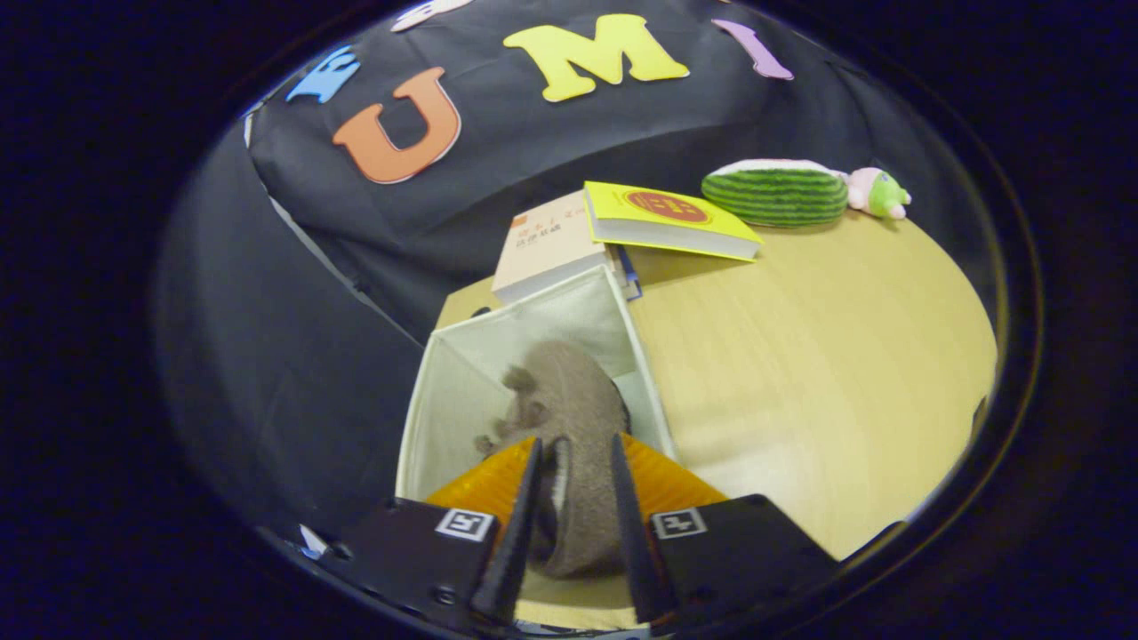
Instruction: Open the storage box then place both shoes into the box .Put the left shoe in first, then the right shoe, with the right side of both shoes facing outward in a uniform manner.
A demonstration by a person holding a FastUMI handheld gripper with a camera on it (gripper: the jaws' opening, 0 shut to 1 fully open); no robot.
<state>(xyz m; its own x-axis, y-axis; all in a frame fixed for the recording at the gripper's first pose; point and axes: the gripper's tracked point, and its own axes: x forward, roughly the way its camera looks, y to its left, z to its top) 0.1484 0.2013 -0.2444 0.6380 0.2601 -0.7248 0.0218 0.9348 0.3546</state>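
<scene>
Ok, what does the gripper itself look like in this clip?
The gripper has two slim, blade-like fingers, tapering forward. Each is mounted on a dark, boxy block carrying a square black-and-white tag, with ribbed panels behind the fingers. No cables are visible.

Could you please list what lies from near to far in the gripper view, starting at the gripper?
gripper shut on the brown shoe → white storage box → pale book → yellow book → watermelon plush
</scene>
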